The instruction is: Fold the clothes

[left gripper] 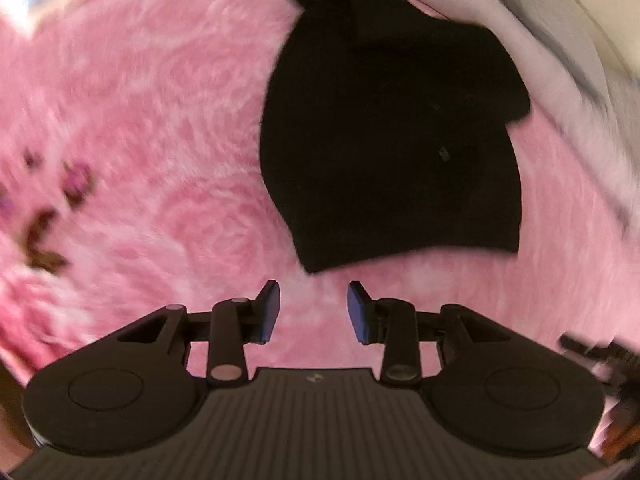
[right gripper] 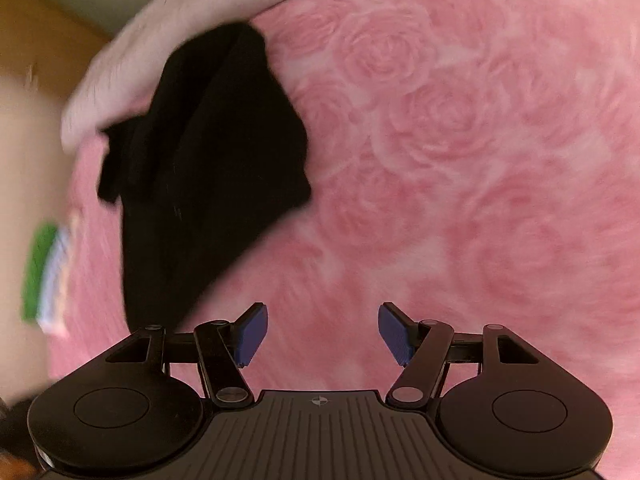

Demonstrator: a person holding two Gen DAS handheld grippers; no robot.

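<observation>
A black garment (left gripper: 394, 136) lies folded into a compact shape on a pink rose-patterned fleece blanket (left gripper: 160, 120). In the left wrist view it lies just beyond my left gripper (left gripper: 314, 308), which is open and empty, its blue pads apart above the blanket. In the right wrist view the same black garment (right gripper: 200, 160) lies to the upper left of my right gripper (right gripper: 322, 334), which is open and empty over bare pink blanket (right gripper: 460, 160).
A white fluffy border (right gripper: 132, 72) of the blanket runs behind the garment; it also shows in the left wrist view (left gripper: 560, 92). A green and white object (right gripper: 44, 272) lies at the left edge. Brown and purple specks (left gripper: 52, 216) mark the blanket's left part.
</observation>
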